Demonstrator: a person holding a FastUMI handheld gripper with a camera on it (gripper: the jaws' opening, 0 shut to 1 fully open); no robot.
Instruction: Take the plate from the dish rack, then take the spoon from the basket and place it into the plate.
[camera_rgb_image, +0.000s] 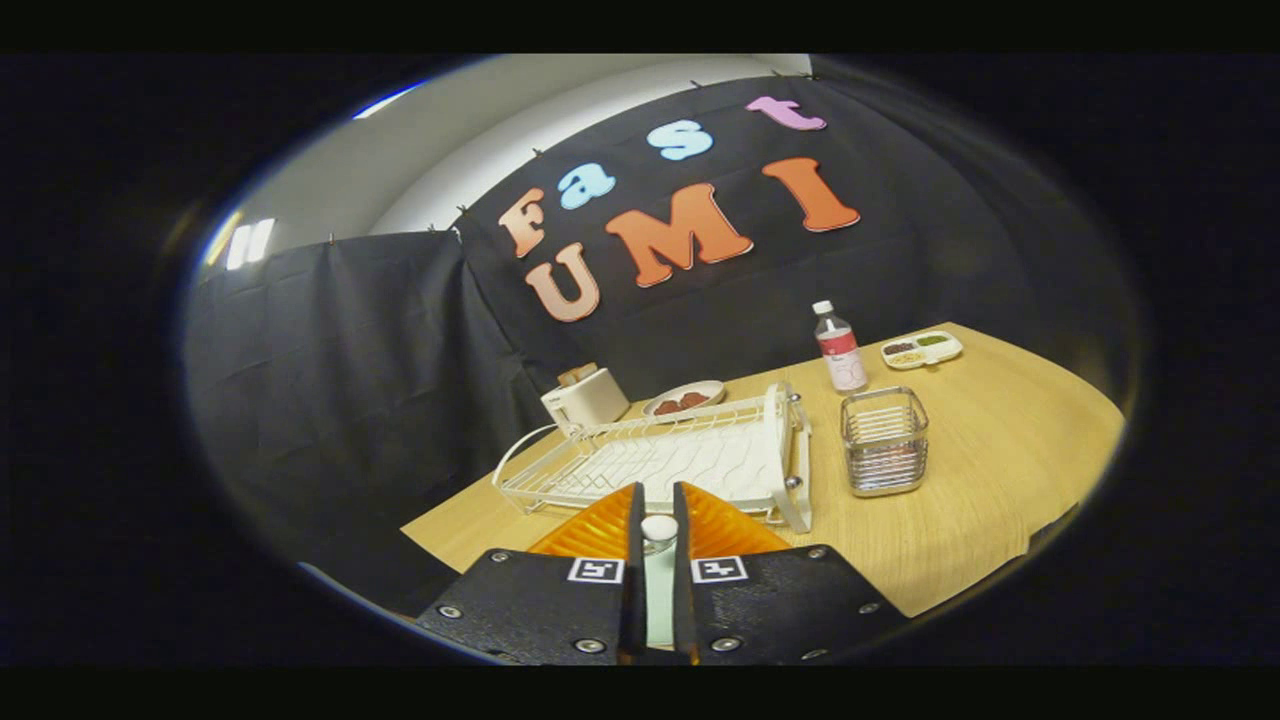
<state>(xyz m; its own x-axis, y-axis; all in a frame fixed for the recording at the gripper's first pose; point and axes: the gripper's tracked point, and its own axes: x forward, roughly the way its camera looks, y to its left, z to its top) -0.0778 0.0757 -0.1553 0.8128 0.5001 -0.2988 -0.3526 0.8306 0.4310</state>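
Gripper (657, 500) clenched on plate (658, 585); dish rack (670, 455) at 12 o'clock, basket (884, 441) at 2; bottle (840, 350) label unreadable.

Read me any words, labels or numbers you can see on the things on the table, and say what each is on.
Bottle label: too small to read.
Square markers on the gripper, shut on the spoon: patterns, no words.
Nothing else carries text.
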